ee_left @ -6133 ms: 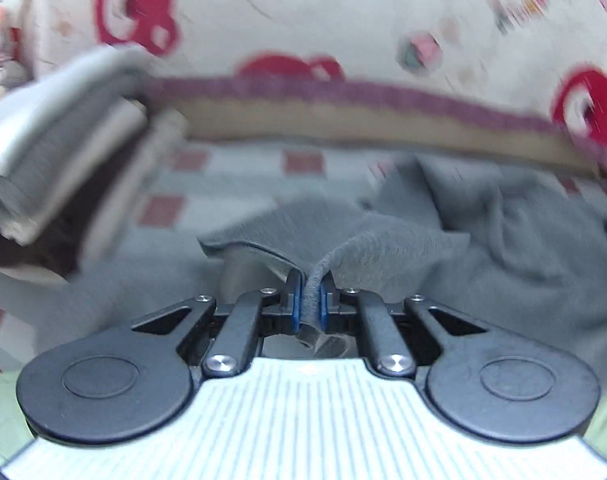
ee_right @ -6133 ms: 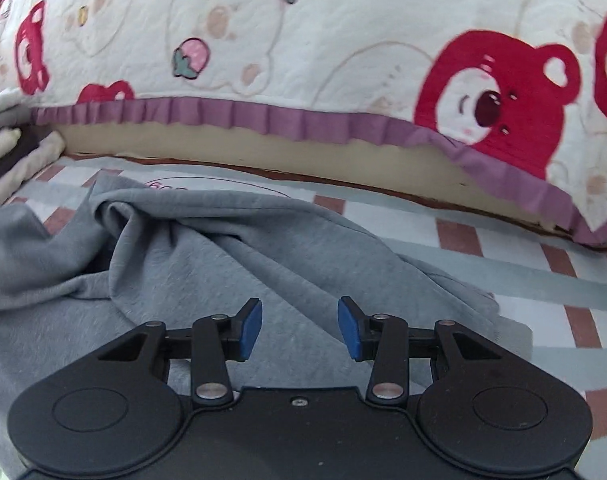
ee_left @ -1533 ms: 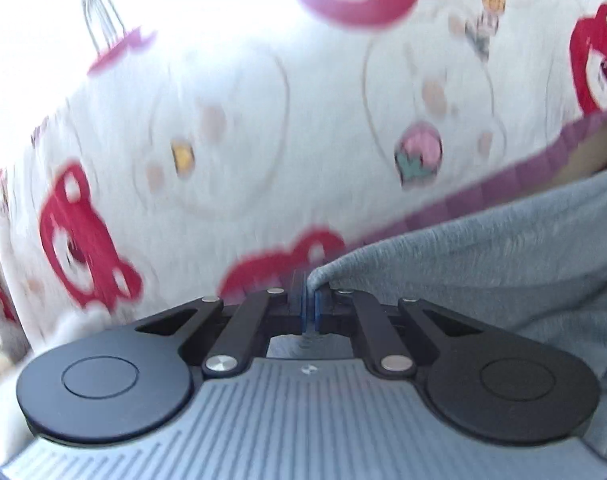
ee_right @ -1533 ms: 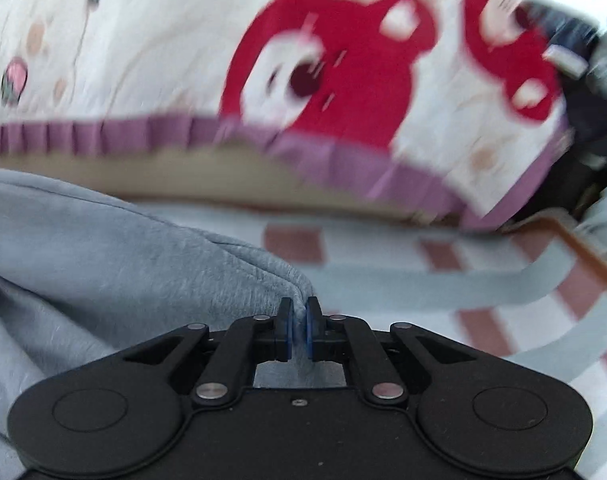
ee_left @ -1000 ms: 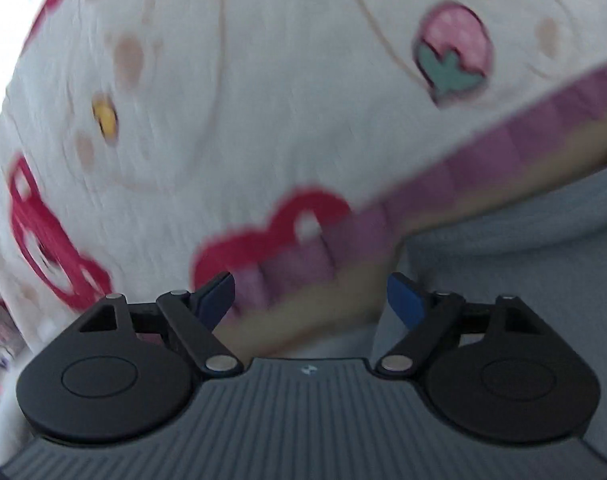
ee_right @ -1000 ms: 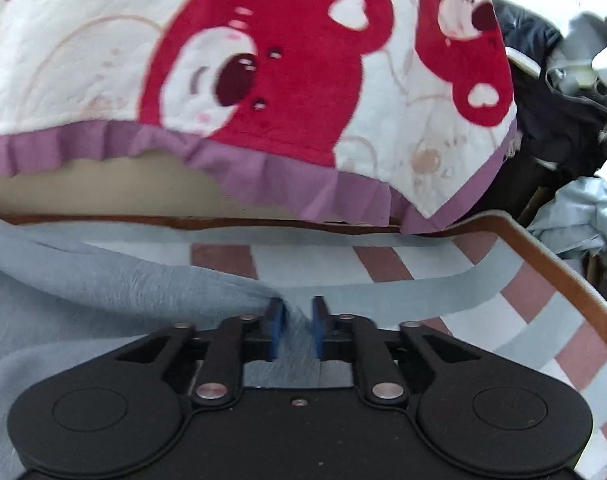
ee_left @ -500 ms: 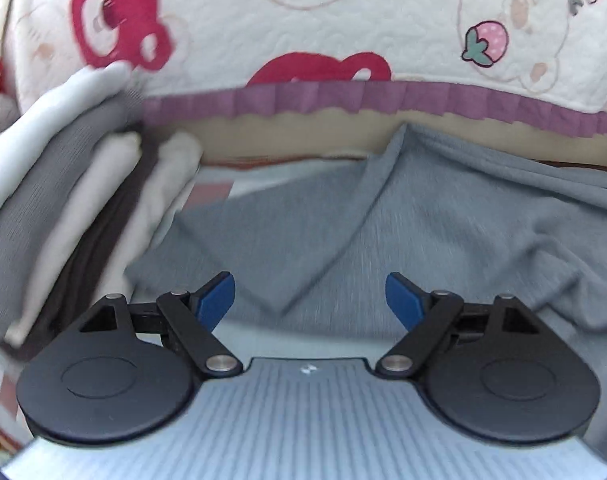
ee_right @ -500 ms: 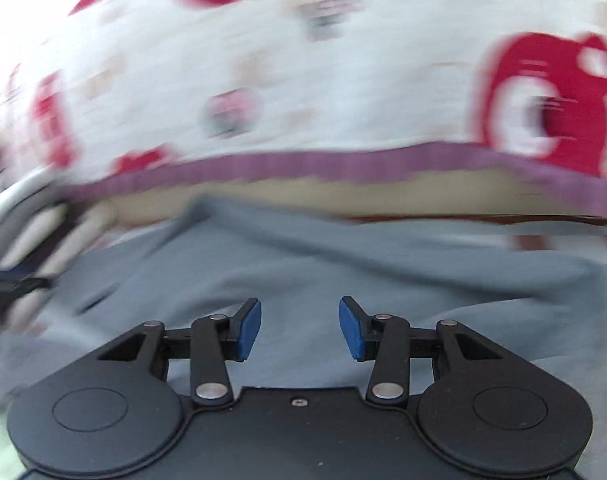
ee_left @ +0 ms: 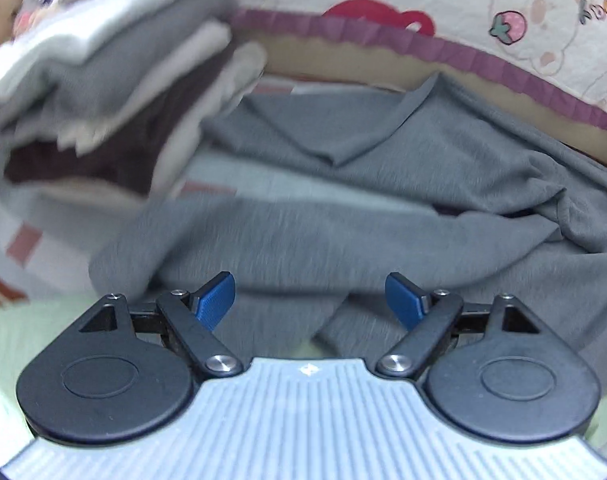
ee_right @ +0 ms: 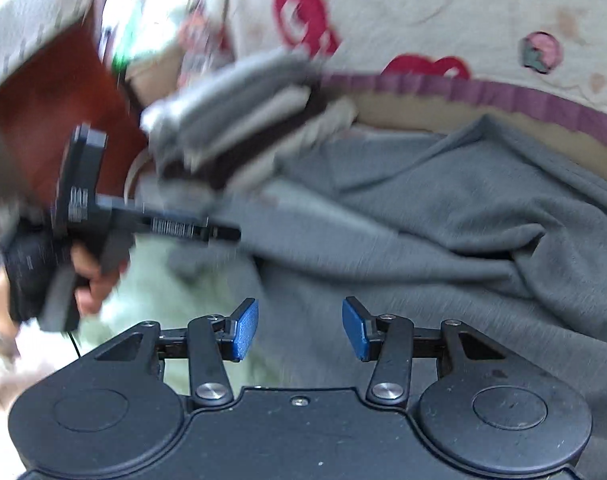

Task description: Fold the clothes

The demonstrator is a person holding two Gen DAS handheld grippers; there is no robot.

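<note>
A grey garment (ee_left: 383, 184) lies spread and rumpled across the bed, its near hem just ahead of my left gripper (ee_left: 309, 300), which is open with nothing between its blue pads. In the right wrist view the same grey garment (ee_right: 443, 232) fills the right half. My right gripper (ee_right: 301, 330) is open above its near left part, touching nothing that I can make out. The left gripper's body (ee_right: 103, 216), held by a hand (ee_right: 91, 276), appears at the left of that view over the garment's left edge.
A stack of folded clothes (ee_left: 103, 80) in white, grey and brown sits at the left, also seen as a folded stack (ee_right: 243, 120). A bear-print quilt with a purple frill (ee_left: 443, 48) borders the far side. A pale green cover (ee_right: 163, 292) lies at the near edge.
Both grippers, shut on the garment 1.5 s ago, have let go and opened. They have drawn back toward the near hem, and the right view has swung left onto the left gripper.
</note>
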